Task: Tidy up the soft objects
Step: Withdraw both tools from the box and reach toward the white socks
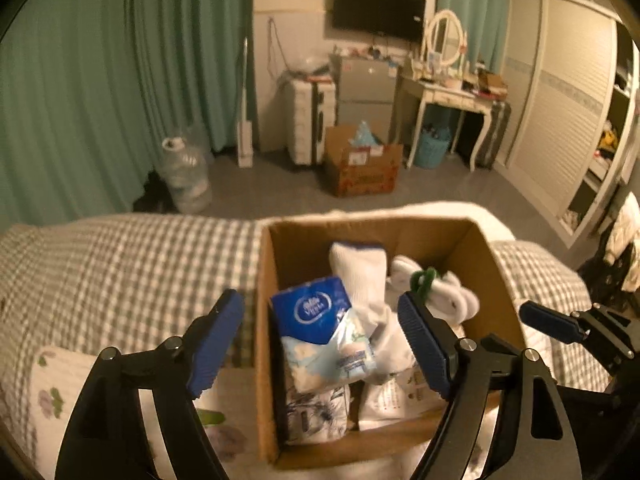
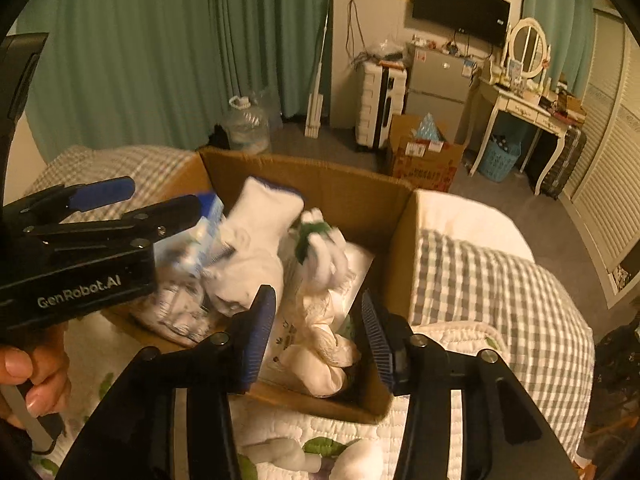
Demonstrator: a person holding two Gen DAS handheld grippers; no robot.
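Blue-padded left tongs (image 1: pixel 320 340) hung apart and empty just above the near half of the cardboard box (image 1: pixel 472 240), which sat on the bed (image 1: pixel 140 256) over its checked cover. From the left wrist view, the blue tissue pack (image 1: pixel 310 310) lay near the box centre between the two pads, with a folded white sock (image 1: pixel 360 272) behind it at 12 o'clock and a bundle of white socks with a green tie (image 1: pixel 432 284) at about 1 o'clock. Printed soft packs (image 1: pixel 316 412) filled the near floor of the box at 6 o'clock.

Right tongs (image 2: pixel 318 336) were also spread apart, gripping nothing, poised over the near right corner of the box; below them lay a cream cloth bundle (image 2: pixel 324 344). At 9 o'clock in that view the other tool appeared, held by the person's left hand (image 2: pixel 36 372).

Judging by this, the sorting looked well advanced: most soft items sat inside the box, loosely heaped rather than neatly laid. Some work seemed left, though. Outside the box, on the floral quilt (image 2: pixel 460 340) at 6 o'clock, a pale soft object (image 2: pixel 280 454) and another white lump (image 2: pixel 360 462) lay close to the box's near wall, apparently waiting to be collected, and the heap inside might need tidying
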